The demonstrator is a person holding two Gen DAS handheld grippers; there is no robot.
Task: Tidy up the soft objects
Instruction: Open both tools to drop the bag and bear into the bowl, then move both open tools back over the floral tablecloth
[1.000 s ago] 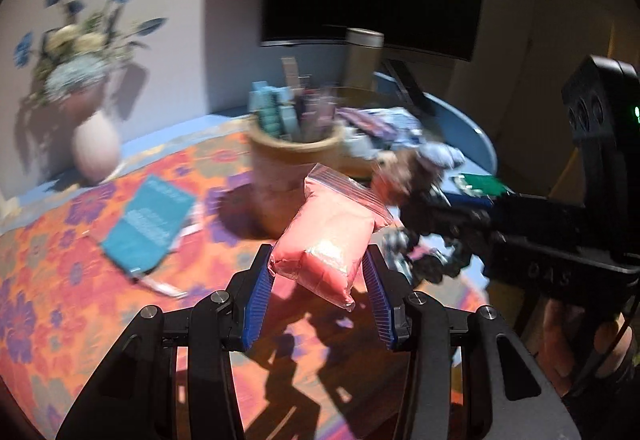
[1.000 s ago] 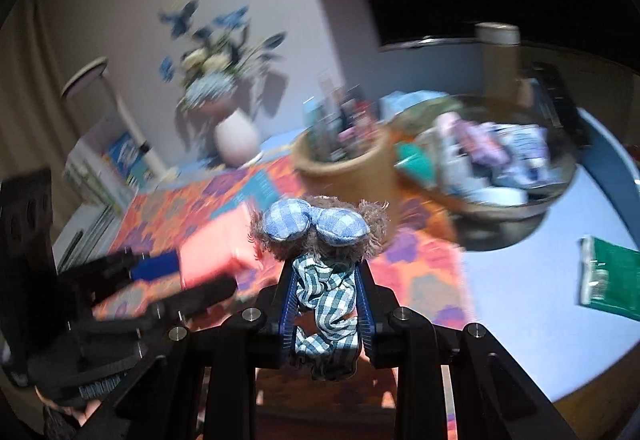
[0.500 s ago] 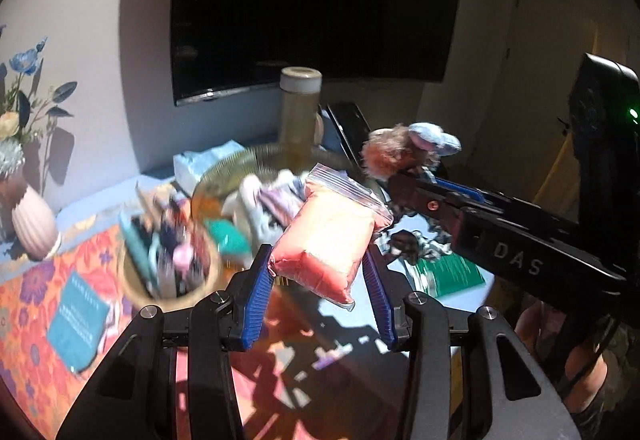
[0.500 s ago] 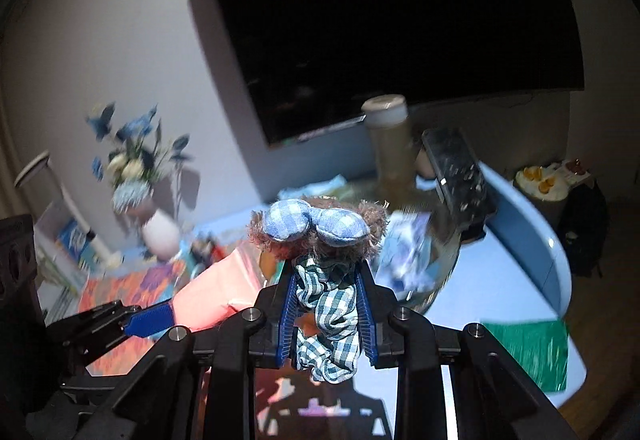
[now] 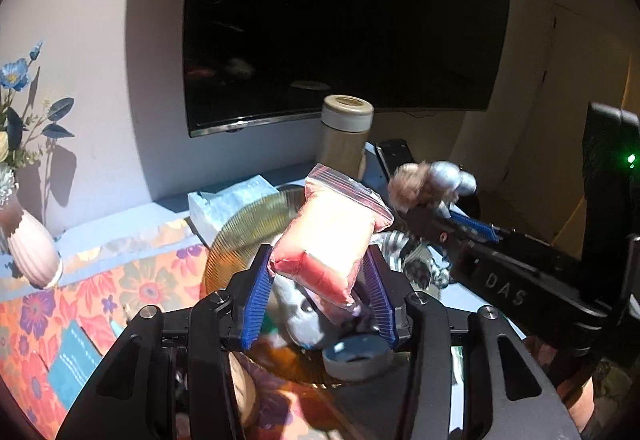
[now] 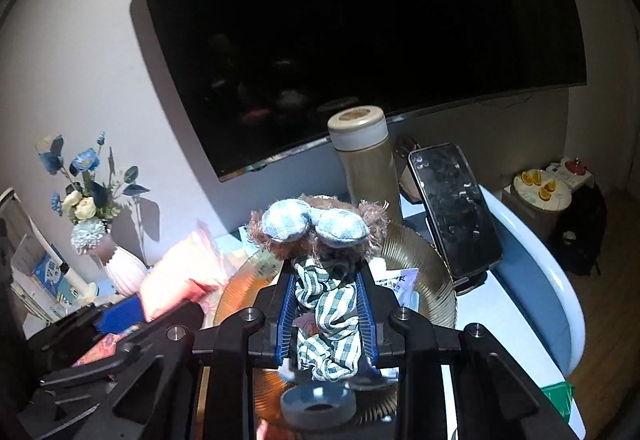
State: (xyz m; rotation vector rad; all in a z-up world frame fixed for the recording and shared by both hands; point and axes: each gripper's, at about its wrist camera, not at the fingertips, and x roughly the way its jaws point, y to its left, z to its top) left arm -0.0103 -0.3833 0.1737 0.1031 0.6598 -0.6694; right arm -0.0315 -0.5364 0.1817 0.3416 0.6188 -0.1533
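My left gripper (image 5: 316, 292) is shut on a pink soft pack in a clear zip bag (image 5: 332, 236), held above a ribbed amber glass bowl (image 5: 240, 236). My right gripper (image 6: 326, 314) is shut on a plush toy with brown fur, blue gingham ears and checked cloth (image 6: 320, 228), also above the bowl (image 6: 424, 260). The toy (image 5: 428, 180) and right gripper show at the right of the left wrist view. The pink pack (image 6: 180, 272) shows at the left of the right wrist view. The bowl holds several small packets, mostly hidden by the grippers.
A tan thermos (image 6: 366, 164) and a black phone on a stand (image 6: 456, 208) stand behind the bowl. A dark TV (image 6: 360, 20) hangs on the wall. A white vase with flowers (image 6: 120, 264) is at the left. A floral cloth (image 5: 80, 304) covers the table's left side.
Both grippers have swung right from the floral cloth and pen cup to above the amber bowl, still holding the pink pack and the plush toy.
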